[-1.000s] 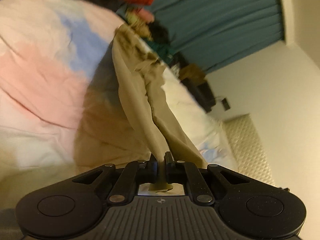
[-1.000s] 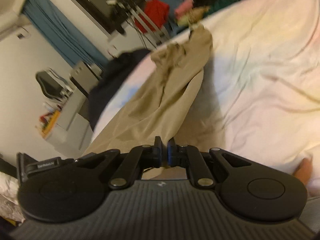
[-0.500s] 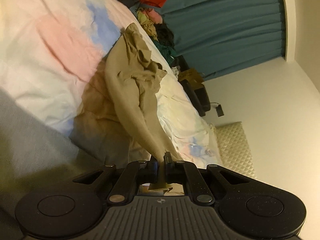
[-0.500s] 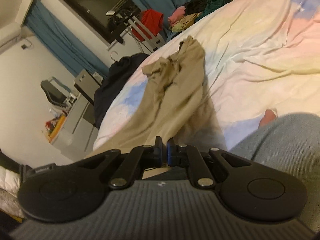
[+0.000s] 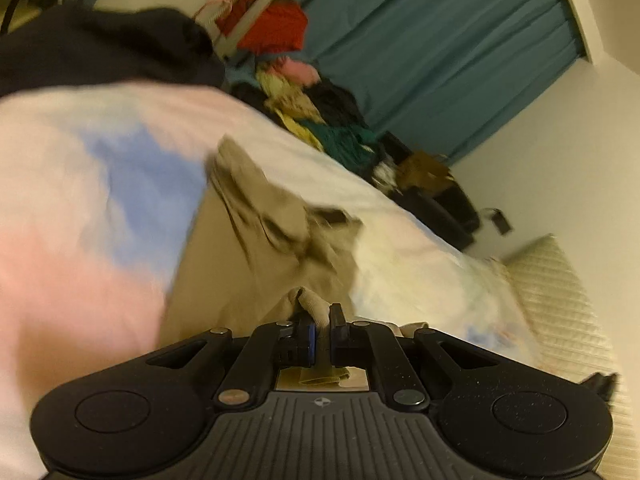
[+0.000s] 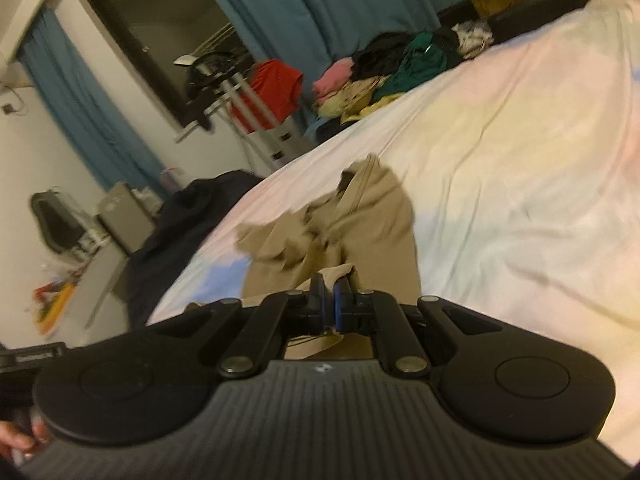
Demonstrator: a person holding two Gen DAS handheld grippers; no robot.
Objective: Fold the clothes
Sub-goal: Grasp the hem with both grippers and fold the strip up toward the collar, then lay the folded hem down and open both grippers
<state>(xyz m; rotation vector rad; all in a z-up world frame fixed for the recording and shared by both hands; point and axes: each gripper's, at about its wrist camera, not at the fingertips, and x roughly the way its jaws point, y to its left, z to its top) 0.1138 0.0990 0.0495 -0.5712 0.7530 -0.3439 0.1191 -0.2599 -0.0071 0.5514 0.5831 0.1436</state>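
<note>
Tan trousers lie stretched across the bed, their far end bunched and rumpled out on the pastel pink, blue and white sheet. The near end is pinched on both sides: the left hand-held gripper is clamped tight on a fold of the tan cloth, and the right hand-held gripper is likewise closed on the fabric's edge, jaws nearly touching. Beyond the trousers, a heap of mixed clothes sits at the bed's far edge, with a red garment on a drying rack and teal curtains behind.
</note>
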